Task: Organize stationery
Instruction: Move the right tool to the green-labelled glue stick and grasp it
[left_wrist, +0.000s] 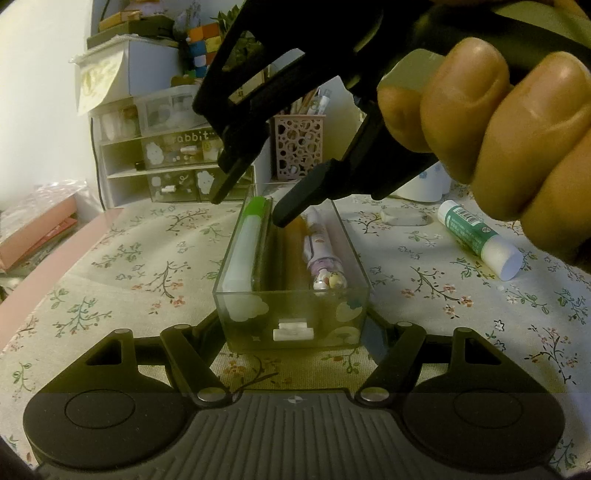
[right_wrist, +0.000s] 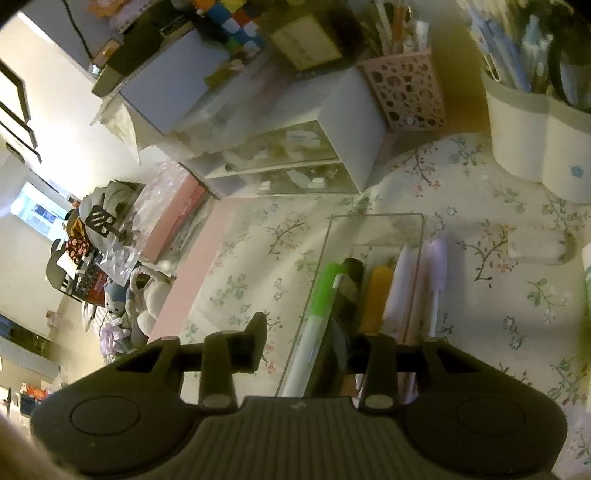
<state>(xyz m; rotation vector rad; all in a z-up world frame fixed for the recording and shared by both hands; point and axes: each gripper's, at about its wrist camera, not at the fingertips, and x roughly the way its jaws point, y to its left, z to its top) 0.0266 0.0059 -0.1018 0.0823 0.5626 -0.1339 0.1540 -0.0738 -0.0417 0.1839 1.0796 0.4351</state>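
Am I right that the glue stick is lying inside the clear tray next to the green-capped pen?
Not quite: the glue stick lies outside the clear tray, on the tablecloth to its right. The green-capped pen is inside, as the left wrist view shows.

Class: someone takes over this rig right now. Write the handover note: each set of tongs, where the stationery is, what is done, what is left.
Left tongs: shut on the near end of the clear tray, steadying it.
Right tongs: open above the tray's far end, one finger outside the wall, one inside; nothing between the pads.
In the tray: green-capped pen, a dark pen, orange pen, lilac character pen.
On the floral cloth, to the tray's right: glue stick, eraser.
Done: four pens stowed.
Left: probably the glue stick and eraser.
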